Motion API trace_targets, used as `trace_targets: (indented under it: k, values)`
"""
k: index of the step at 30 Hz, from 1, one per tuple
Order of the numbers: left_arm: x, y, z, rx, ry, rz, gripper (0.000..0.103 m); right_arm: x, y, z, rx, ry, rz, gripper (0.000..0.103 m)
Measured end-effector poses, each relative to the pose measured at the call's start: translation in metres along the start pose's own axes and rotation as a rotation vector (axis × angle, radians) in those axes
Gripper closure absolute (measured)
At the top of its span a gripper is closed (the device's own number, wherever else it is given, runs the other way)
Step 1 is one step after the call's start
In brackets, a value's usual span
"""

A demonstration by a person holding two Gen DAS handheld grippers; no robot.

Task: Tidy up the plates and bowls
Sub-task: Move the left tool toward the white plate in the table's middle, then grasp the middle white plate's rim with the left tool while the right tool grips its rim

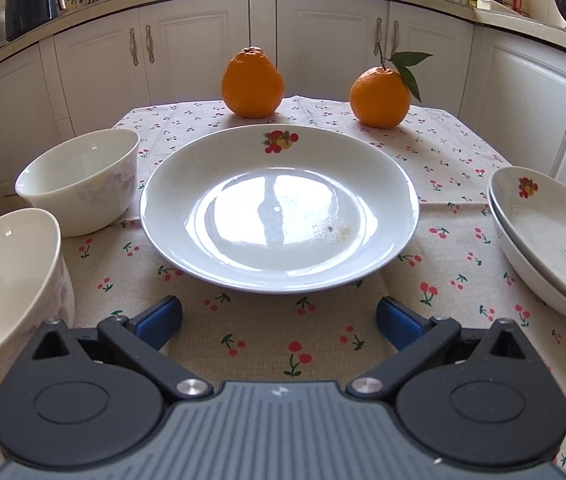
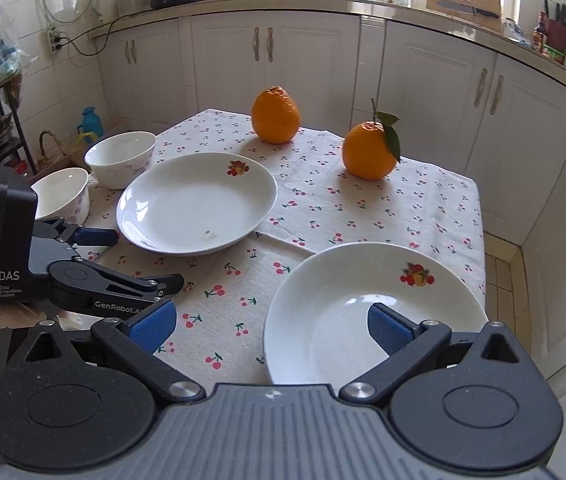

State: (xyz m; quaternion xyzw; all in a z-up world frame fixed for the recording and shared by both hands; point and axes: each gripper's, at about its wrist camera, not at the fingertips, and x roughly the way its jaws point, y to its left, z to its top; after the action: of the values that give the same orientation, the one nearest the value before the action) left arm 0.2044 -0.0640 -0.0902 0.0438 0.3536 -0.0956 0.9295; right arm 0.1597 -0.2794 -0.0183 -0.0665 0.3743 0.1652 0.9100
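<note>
A white plate with a fruit print [image 1: 279, 208] [image 2: 197, 204] lies mid-table. My left gripper [image 1: 279, 318] is open and empty, just in front of its near rim; it also shows in the right wrist view [image 2: 139, 258]. Two white bowls stand at the left: one far [image 1: 79, 180] [image 2: 121, 158], one near [image 1: 7, 280] [image 2: 61, 192]. At the right two stacked plates [image 1: 551, 240] [image 2: 375, 312] lie. My right gripper [image 2: 271, 326] is open over their near left rim, its right finger [image 2: 389, 330] above the top plate's inside.
Two oranges stand at the back of the cherry-print tablecloth [image 1: 243, 336] [image 2: 219, 292]: one left [image 1: 253, 82] [image 2: 276, 115], one with a leaf right [image 1: 379, 97] [image 2: 369, 156]. White kitchen cabinets [image 1: 323, 44] lie beyond the table. The table's right edge drops to a tiled floor [image 2: 503, 272].
</note>
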Motion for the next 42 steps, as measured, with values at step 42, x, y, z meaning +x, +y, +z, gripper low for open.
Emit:
trace_targets:
  k: [42]
  values:
    - [0.006, 0.005, 0.007, 0.014, -0.038, -0.029, 0.002, 0.241, -0.006, 0.163, -0.23, 0.286, 0.535, 0.024]
